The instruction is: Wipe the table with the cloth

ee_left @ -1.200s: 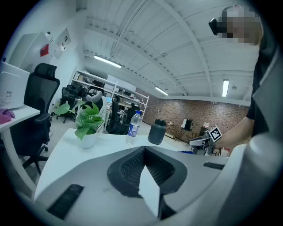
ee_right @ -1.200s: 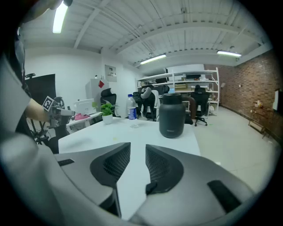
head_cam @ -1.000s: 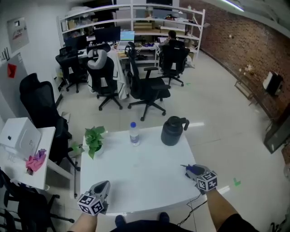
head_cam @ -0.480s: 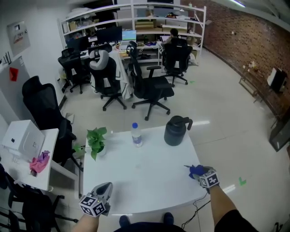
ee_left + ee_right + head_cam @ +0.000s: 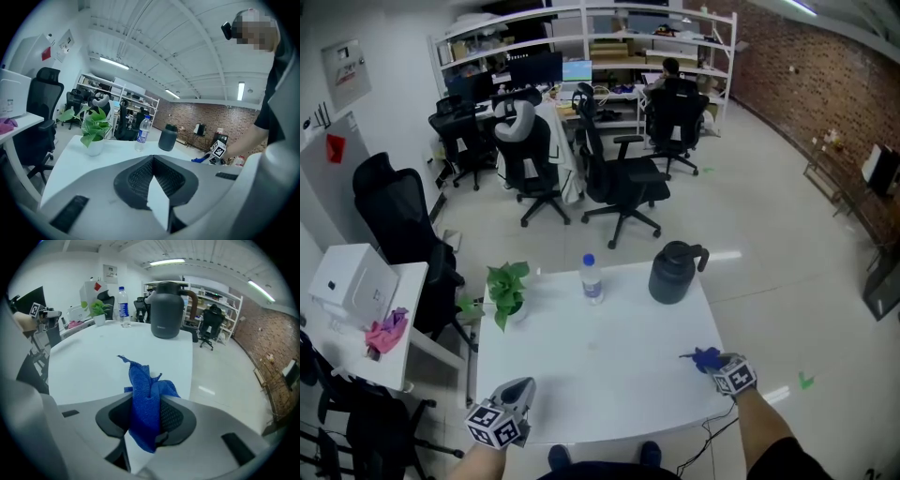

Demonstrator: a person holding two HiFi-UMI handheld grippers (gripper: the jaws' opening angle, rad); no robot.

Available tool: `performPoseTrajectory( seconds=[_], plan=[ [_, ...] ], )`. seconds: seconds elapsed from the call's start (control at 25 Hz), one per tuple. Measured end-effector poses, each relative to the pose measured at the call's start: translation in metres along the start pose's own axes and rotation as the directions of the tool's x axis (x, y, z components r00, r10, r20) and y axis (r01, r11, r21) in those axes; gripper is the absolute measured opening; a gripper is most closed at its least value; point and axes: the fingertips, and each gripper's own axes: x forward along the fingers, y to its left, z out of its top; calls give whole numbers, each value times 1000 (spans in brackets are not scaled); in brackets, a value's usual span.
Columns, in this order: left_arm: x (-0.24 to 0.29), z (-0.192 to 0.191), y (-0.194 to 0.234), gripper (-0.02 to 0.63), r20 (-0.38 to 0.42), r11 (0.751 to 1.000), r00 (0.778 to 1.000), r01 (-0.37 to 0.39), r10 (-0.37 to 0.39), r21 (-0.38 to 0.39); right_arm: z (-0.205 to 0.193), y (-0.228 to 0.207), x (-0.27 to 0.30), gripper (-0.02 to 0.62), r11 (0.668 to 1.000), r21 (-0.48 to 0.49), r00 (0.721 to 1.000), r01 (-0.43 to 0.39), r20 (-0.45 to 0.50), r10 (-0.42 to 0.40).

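Note:
A blue cloth stands bunched up between the jaws of my right gripper. The jaws are closing and their pads press on its folds. In the head view this gripper is at the right edge of the white table, and the cloth pokes out of its tip just above the tabletop. My left gripper rests at the table's front left corner. Its dark pads meet with nothing between them.
A dark jug, a clear water bottle and a potted plant stand along the table's far edge. A side desk with a white box and a pink rag is at the left. Office chairs stand beyond.
The head view has drifted a little, so the table sits lower and further right. My right gripper stays at the table's right edge with the blue cloth. The left gripper has not moved.

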Motion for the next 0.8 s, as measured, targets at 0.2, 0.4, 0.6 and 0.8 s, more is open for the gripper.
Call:
performPoseTrajectory(
  seconds=[0.2,0.4,0.6,0.8],
  plan=[
    [-7,10,11,0,40,1000,999,-11,11,15,101,67,15,127,981,-144,980,-129,134,148],
    [-20,28,15,0,75,999,997,-11,8,43,196,156,50,127,921,-314,947,-232,143,288],
    [-31,34,29,0,94,999,995,-22,18,34,236,218,101,126,864,-414,940,-286,54,337],
    [-42,32,40,0,107,999,994,-32,31,14,246,248,142,127,827,-476,945,-300,-32,324]
  ],
)
